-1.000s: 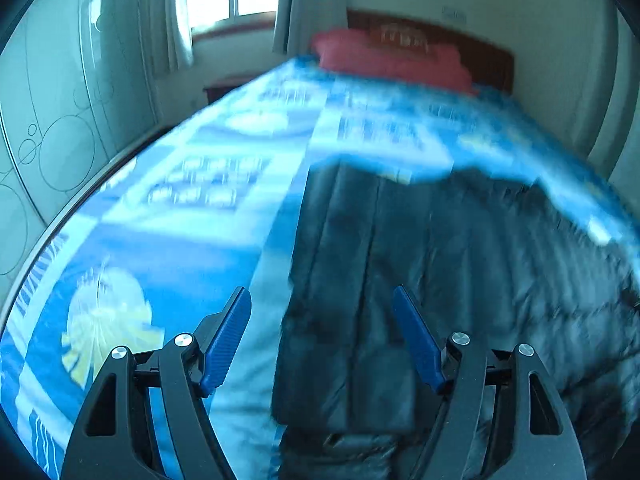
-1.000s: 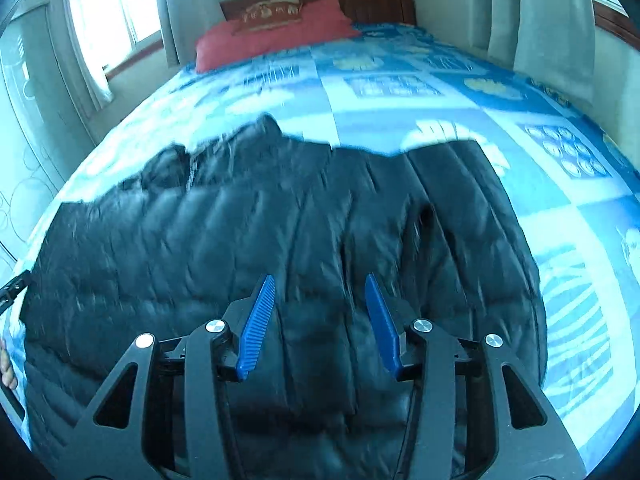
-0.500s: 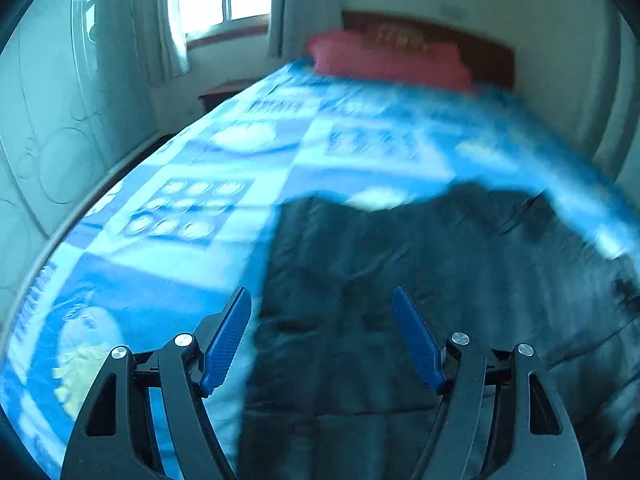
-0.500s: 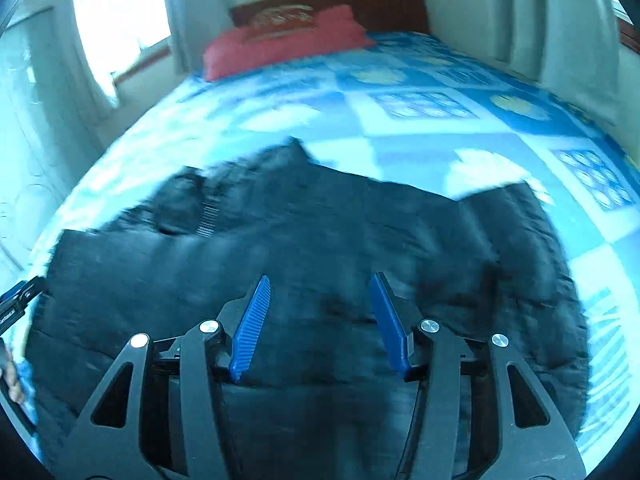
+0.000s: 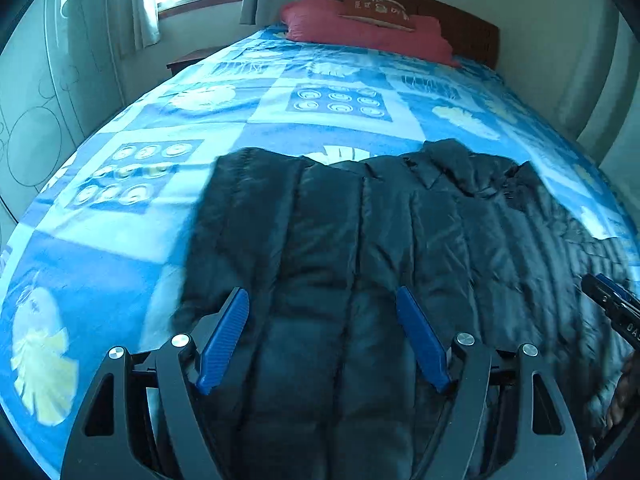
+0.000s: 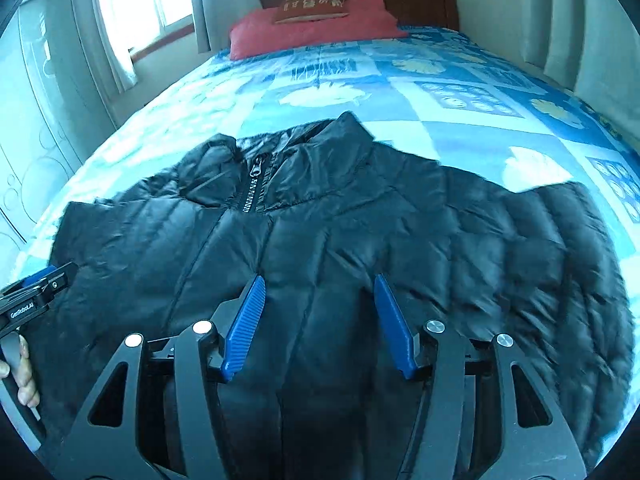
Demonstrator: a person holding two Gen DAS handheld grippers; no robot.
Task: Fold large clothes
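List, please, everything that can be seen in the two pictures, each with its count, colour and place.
puffer jacket: one, black, spread flat on the near part of the bed, zipper closed, collar toward the headboard
bed cover: one, blue with pale patterns, over the whole bed
pillow: one, red, at the head of the bed
small cushion: one, brown-red, on the pillow
headboard: one, dark wood, against the far wall
curtains: pale, at the window on the left
left gripper: black with blue pads, open, above the jacket
right gripper: same colours, open, jaws just widening, nothing between them
hand: one, at the left edge, holding the left gripper
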